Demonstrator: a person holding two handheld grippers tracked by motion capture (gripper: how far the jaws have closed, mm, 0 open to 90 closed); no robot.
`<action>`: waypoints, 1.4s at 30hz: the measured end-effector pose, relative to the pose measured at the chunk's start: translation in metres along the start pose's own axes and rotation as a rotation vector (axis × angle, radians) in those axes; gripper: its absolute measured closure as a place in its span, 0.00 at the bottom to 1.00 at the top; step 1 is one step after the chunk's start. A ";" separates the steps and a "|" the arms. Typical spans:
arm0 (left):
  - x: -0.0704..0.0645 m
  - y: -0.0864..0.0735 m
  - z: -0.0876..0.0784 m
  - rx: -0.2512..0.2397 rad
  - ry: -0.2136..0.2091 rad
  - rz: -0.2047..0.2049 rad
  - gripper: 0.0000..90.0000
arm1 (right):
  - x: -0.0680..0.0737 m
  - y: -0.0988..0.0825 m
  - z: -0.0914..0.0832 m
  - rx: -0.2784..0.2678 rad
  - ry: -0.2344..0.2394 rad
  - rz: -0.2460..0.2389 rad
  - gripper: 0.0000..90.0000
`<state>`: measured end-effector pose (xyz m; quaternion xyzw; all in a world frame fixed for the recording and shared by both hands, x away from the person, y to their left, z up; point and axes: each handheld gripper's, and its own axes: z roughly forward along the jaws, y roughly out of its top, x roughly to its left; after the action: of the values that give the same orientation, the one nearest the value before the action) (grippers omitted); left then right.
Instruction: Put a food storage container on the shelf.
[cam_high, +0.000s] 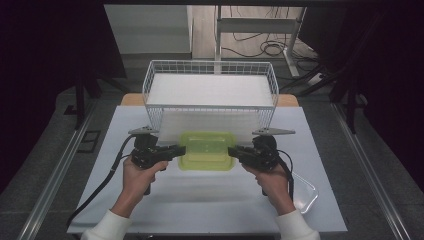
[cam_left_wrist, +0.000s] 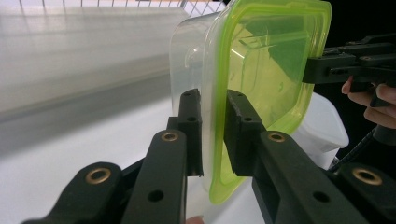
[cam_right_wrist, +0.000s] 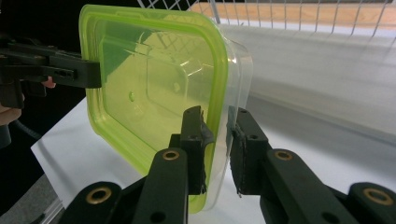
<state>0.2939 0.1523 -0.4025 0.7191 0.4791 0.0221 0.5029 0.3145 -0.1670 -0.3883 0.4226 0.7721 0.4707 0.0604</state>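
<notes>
A clear plastic container with a lime-green lid (cam_high: 206, 150) is held between my two grippers over the white table, just in front of the wire basket. My left gripper (cam_high: 178, 150) is shut on the container's left rim, and in the left gripper view its jaws (cam_left_wrist: 214, 135) clamp the green lid edge and the clear wall. My right gripper (cam_high: 234, 151) is shut on the right rim, its jaws (cam_right_wrist: 218, 140) closed either side of the lid edge. Each gripper view shows the other gripper's black jaws holding the far side of the lid (cam_left_wrist: 261, 60), (cam_right_wrist: 140, 84).
A white wire basket (cam_high: 210, 67) with a white board inside stands at the back of the table, close behind the container. A second clear container (cam_high: 306, 192) lies at the table's right front, by the right hand. The white mat (cam_high: 200, 200) covers the table.
</notes>
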 end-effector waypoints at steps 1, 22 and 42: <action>-0.002 0.003 0.000 -0.002 0.001 0.008 0.87 | 0.000 0.001 -0.001 -0.003 -0.001 0.000 0.85; -0.012 0.059 -0.008 -0.052 -0.001 0.064 0.88 | -0.005 0.054 -0.022 -0.057 -0.007 -0.019 0.85; 0.008 0.129 -0.007 -0.020 -0.021 0.033 0.88 | -0.027 0.117 -0.013 -0.059 0.052 0.051 0.86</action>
<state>0.3808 0.1584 -0.3074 0.7219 0.4617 0.0279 0.5147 0.3953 -0.1715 -0.2986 0.4278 0.7481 0.5057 0.0409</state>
